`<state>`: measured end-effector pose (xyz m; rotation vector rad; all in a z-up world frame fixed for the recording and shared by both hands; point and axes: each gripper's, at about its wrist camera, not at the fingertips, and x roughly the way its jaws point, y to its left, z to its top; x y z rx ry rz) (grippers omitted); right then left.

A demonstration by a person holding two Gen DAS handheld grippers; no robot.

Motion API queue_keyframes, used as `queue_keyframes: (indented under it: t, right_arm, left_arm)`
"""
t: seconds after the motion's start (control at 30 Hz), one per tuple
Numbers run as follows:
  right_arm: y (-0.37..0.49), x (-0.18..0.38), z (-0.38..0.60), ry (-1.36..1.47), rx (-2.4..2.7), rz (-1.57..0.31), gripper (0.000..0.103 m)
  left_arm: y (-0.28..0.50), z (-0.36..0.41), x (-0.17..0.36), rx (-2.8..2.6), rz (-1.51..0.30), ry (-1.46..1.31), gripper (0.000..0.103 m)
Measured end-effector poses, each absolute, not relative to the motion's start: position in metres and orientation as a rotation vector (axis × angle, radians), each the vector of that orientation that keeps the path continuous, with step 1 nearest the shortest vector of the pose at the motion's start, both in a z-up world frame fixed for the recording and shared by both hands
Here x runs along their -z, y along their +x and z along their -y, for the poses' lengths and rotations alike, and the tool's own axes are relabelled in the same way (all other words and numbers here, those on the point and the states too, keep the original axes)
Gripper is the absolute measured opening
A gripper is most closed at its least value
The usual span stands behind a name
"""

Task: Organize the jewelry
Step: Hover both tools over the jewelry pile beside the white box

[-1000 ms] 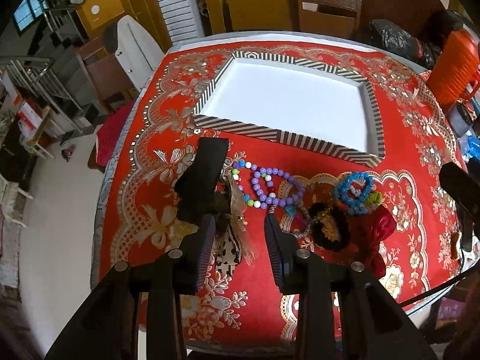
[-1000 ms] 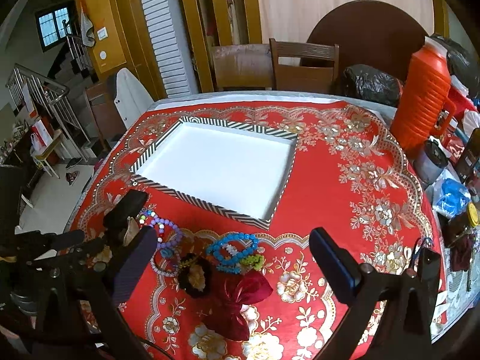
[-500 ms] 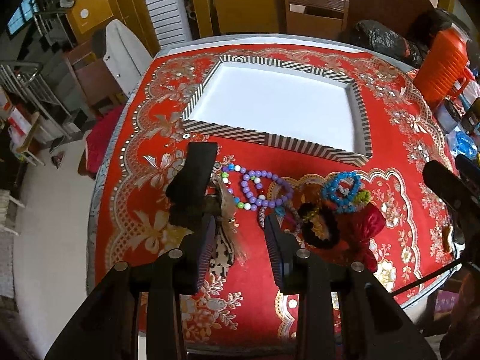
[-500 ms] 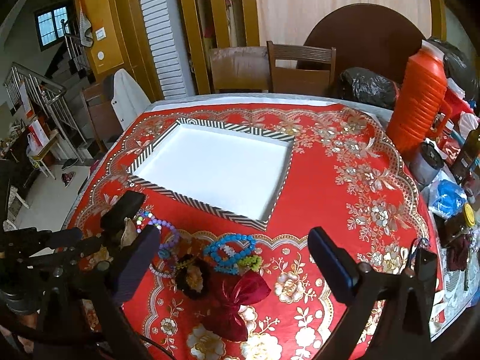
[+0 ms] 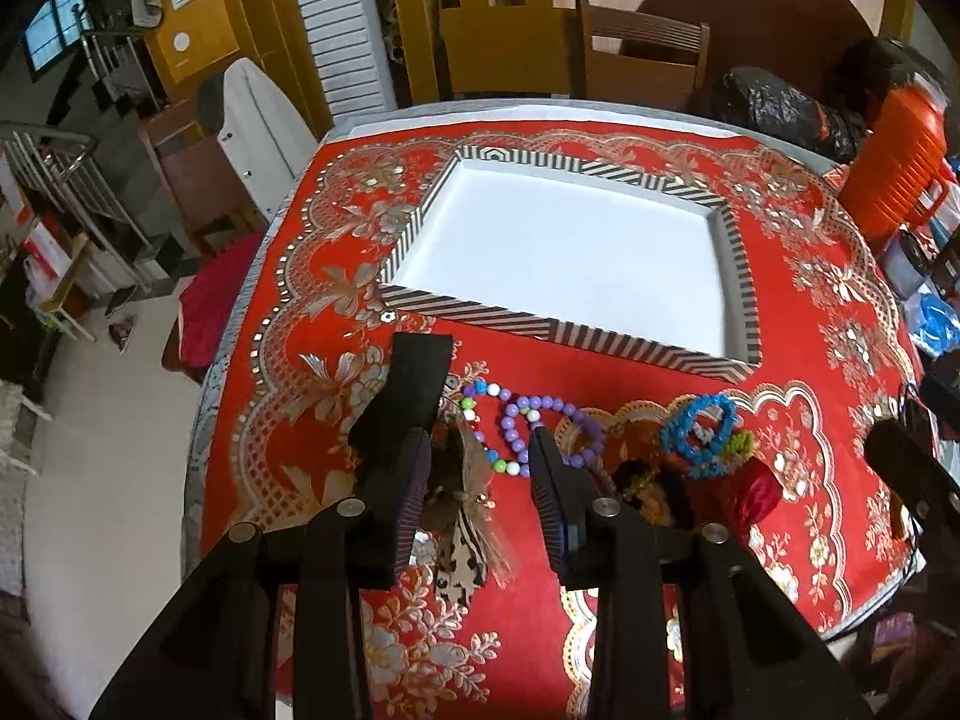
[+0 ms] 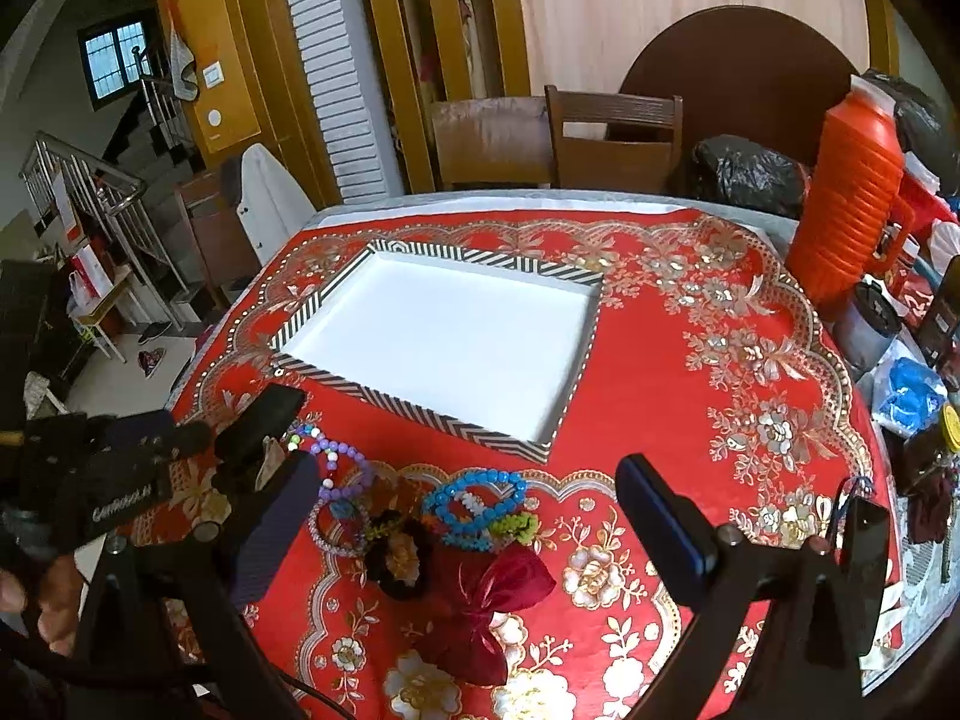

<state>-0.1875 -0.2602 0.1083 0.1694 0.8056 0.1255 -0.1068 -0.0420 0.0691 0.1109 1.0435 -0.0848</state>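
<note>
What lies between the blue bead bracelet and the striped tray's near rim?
Only bare red tablecloth separates the blue bead bracelet from the striped tray, clearest in the right wrist view.

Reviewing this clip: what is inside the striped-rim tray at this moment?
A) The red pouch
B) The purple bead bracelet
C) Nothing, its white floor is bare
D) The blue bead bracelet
C: the tray shows only bare white floor in both views, while the purple bead bracelet, blue bead bracelet and red pouch all lie on the tablecloth on the near side of it.
</note>
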Motion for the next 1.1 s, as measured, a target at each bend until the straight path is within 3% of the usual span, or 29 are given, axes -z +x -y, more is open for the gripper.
queue_keyframes:
  t: [1.1]
  right_arm:
    - [-0.185, -0.100, 0.269, 0.124, -0.160, -0.853, 0.101]
  left_arm:
    - [-0.094, 0.038, -0.059, 0.012, -1.085, 0.095, 0.014]
